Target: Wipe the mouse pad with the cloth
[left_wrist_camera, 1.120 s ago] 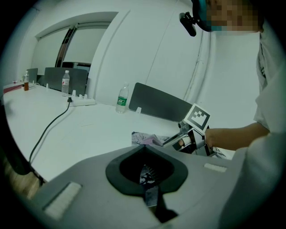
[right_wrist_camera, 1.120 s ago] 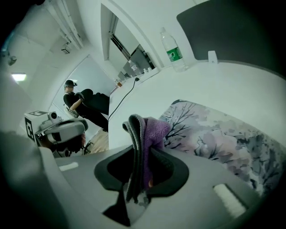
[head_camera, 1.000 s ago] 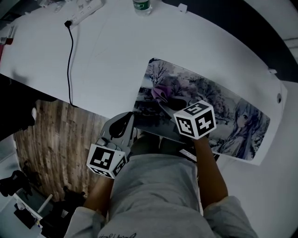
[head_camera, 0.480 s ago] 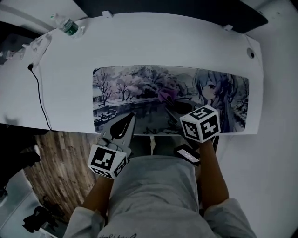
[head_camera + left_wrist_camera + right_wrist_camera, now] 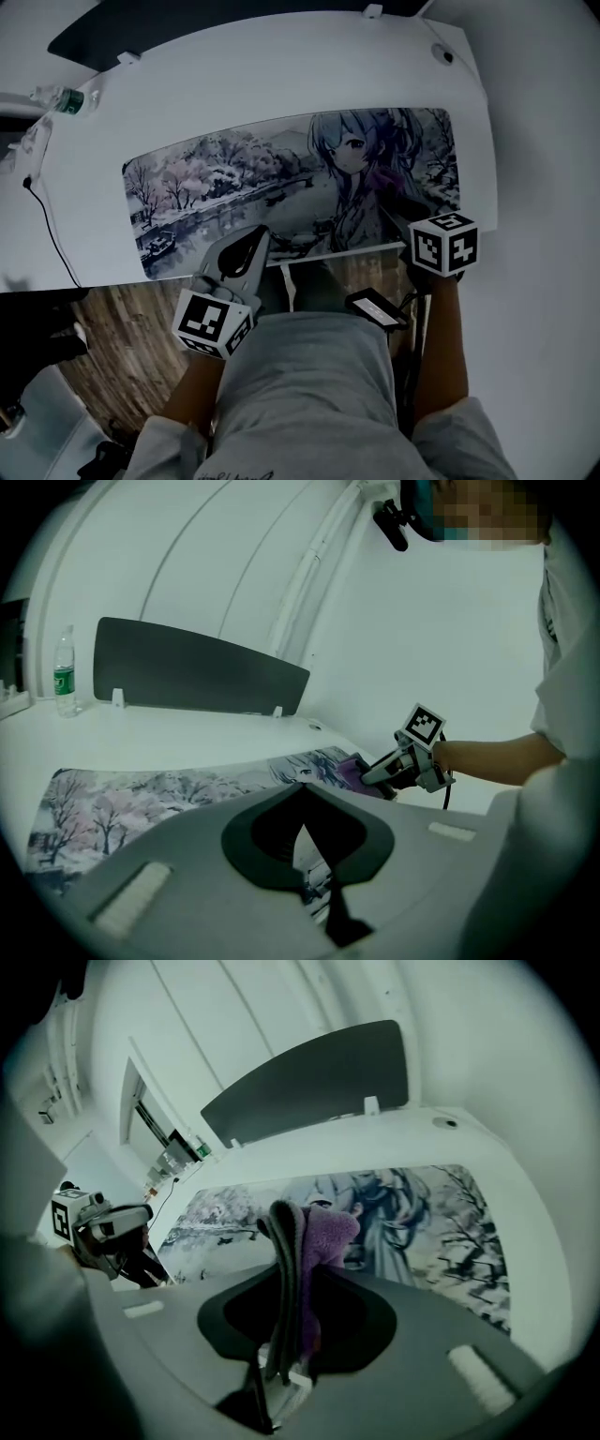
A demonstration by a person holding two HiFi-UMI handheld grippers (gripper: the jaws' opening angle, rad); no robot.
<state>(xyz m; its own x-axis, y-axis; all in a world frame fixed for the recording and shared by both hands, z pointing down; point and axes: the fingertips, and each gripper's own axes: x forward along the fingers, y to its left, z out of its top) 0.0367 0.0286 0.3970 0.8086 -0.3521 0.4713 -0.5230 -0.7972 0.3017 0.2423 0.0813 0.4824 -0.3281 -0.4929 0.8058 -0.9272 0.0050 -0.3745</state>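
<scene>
A long mouse pad (image 5: pixel 234 178) printed with snowy trees and an anime figure lies on the white desk (image 5: pixel 281 75). My right gripper (image 5: pixel 295 1227) is shut on a purple cloth (image 5: pixel 326 1232) and holds it over the pad's right part, by the figure. In the left gripper view the same gripper (image 5: pixel 398 766) presses the cloth (image 5: pixel 352 769) against the pad (image 5: pixel 112 803). My left gripper (image 5: pixel 253 239) hangs at the pad's front edge, left of centre; its jaws meet with nothing between them.
A water bottle (image 5: pixel 66 98) stands at the desk's far left corner, and a black cable (image 5: pixel 47 234) runs over the left edge. A dark partition panel (image 5: pixel 197 672) lines the back of the desk. A phone (image 5: pixel 377 307) sits at the person's waist, with wooden floor (image 5: pixel 122 337) below.
The right gripper has carried the cloth rightward along the pad, from the tree scene to the figure. The head view has swung with it. The left gripper has stayed at the front edge.
</scene>
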